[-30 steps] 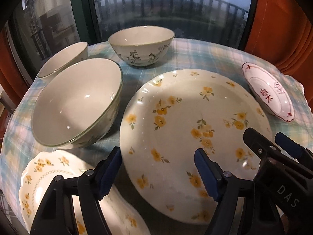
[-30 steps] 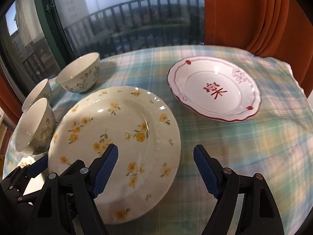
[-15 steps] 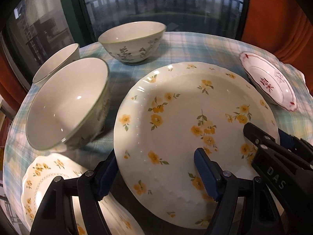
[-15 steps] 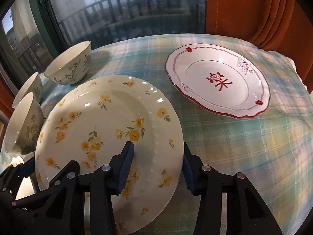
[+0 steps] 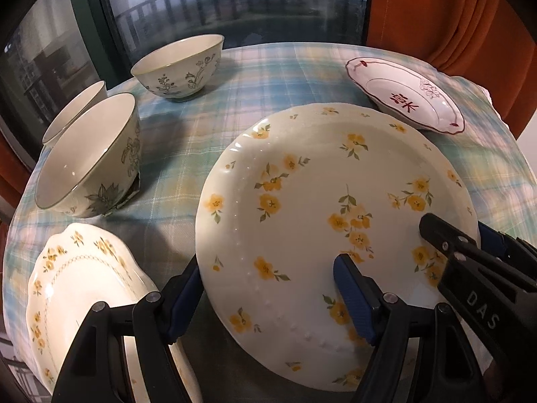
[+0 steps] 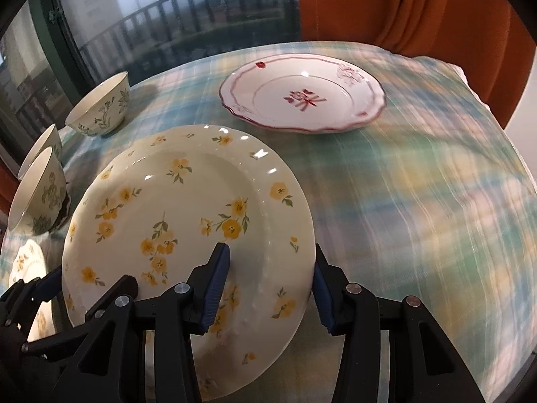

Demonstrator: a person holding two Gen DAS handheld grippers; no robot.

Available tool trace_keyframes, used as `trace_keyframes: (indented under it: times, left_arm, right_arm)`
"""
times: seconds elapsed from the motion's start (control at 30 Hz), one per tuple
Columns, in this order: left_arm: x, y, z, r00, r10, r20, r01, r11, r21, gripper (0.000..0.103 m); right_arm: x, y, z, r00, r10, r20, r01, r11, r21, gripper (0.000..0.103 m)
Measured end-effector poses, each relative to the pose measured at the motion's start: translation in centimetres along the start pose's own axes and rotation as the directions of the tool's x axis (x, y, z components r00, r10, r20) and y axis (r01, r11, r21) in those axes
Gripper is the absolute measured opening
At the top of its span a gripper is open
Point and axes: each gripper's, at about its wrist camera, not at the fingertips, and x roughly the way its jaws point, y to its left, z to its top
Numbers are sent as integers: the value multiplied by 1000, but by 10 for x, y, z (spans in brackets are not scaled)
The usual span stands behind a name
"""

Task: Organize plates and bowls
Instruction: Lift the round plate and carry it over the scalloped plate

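Fingers of the right gripper (image 6: 270,288) are straddling the near right rim of the large yellow-flowered plate (image 5: 335,201), one blue pad on the plate's upper face, the other just outside its edge; the jaws have just been closing with the rim between them, and whether both pads are pressing I cannot tell. Fingers of the left gripper (image 5: 268,297) are standing wide around the plate's near left rim, one pad above the face, the other below and outside the edge, not squeezing. Large yellow-flowered plate is sitting tilted, near the front of the checked tablecloth (image 6: 419,201). Left of that plate, a smaller scalloped yellow-flowered plate (image 5: 84,282) is lying close by. Beyond it, also left of the large plate, a floral bowl (image 5: 90,164) is leaning on its side, touching a second bowl (image 5: 75,114) behind. A third bowl (image 5: 179,63) is standing upright farther back. Right and behind the large plate, well apart, a red-rimmed plate (image 6: 302,95) is resting flat.
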Motion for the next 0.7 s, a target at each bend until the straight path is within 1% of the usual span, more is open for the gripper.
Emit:
trace_keyframes:
  times: [0.13, 0.37, 0.5, 0.7]
  left_arm:
    - [4, 2, 4, 1000, -11, -1, 10, 1000, -23, 78]
    - [15, 5, 18, 1000, -13, -6, 13, 999, -30, 78]
    - [20, 9, 25, 999, -32, -14, 31, 999, -44, 77]
    - [18, 8, 25, 999, -33, -9, 33, 999, -25, 75]
  right_arm:
    - [-4, -6, -6, 1000, 25, 16, -26, 999, 19, 50]
    - [7, -1, 5, 1000, 4, 23, -4, 1000, 13, 56]
    - [15, 1, 15, 1000, -5, 29, 5, 1000, 10, 58]
    - [14, 2, 18, 999, -27, 17, 27, 1000, 8, 58]
